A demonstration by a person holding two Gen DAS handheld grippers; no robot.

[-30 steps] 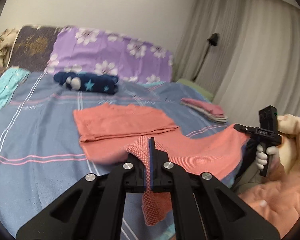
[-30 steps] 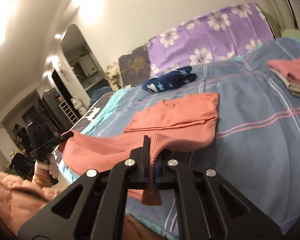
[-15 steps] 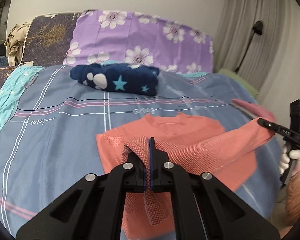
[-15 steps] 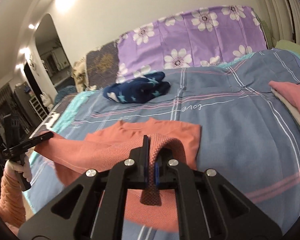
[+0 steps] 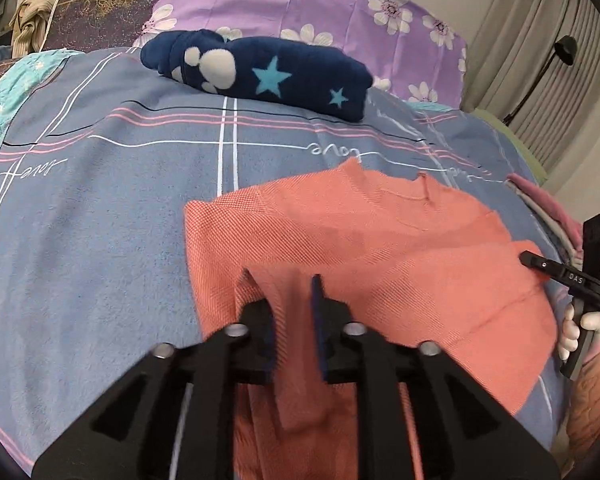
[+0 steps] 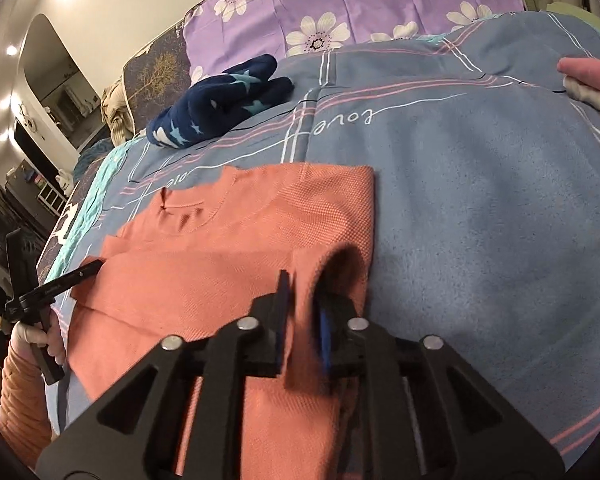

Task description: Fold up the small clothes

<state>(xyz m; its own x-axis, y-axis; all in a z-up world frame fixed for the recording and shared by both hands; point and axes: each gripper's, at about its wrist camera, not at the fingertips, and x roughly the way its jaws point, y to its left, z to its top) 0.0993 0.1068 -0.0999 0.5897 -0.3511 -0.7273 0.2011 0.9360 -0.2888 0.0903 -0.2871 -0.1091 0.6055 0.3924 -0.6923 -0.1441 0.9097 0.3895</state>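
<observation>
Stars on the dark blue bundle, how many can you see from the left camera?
2 stars on the dark blue bundle: a big light-blue one mid-bundle, a smaller one toward its right end. More may hide around the back.

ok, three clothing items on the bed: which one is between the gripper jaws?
The salmon-orange knit top, lying nearest, its hem between both opening grippers. The navy star-print fleece bundle lies by the pillows; the pink folded stack sits at the bed's edge.

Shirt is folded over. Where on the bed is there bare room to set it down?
Bare blanket lies between the shirt, the clothes pile and the pillow. Another bare patch lies left of the shirt, below the navy bundle. The near edge is crowded: both grippers sit over the shirt.
</observation>
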